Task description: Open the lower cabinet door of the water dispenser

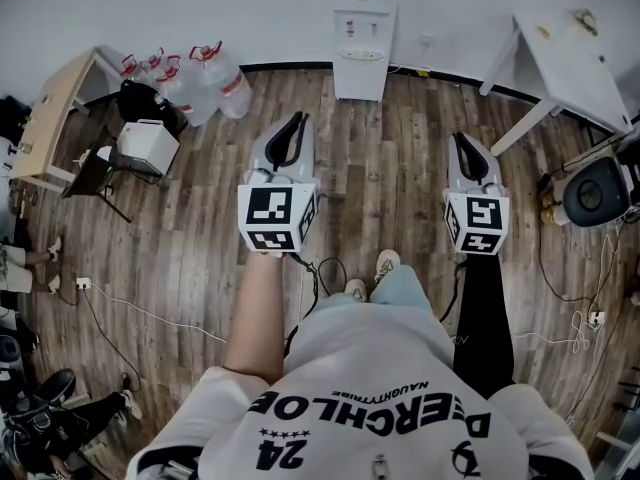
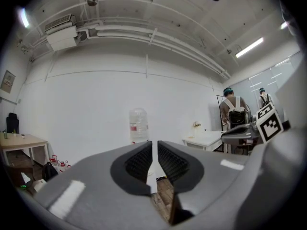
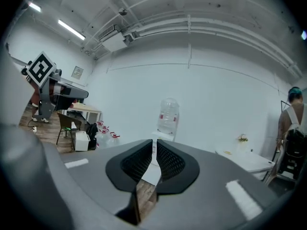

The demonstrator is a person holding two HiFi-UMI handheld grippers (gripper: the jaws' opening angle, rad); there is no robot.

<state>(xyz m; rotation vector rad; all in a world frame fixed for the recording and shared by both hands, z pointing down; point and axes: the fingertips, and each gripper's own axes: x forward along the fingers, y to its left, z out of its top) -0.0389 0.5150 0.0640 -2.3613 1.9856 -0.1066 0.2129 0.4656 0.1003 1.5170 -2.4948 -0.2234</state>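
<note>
The white water dispenser (image 1: 360,30) stands against the far wall, and its lower cabinet door (image 1: 358,76) is closed. A clear bottle (image 2: 138,124) sits on top of it, the same bottle (image 3: 168,116) also showing in the right gripper view. My left gripper (image 1: 298,120) hovers over the wood floor a stretch short of the dispenser, slightly to its left. It is shut with nothing in it. My right gripper (image 1: 461,140) is held level to the right, also shut and empty. Both point at the dispenser and touch nothing.
Several water jugs (image 1: 205,80), a black bag and a white box (image 1: 148,146) sit at the back left by a wooden desk (image 1: 55,106). A white table (image 1: 566,56) and a black chair (image 1: 596,194) stand at the right. Cables trail over the floor (image 1: 200,258). Two people (image 2: 235,110) stand far right.
</note>
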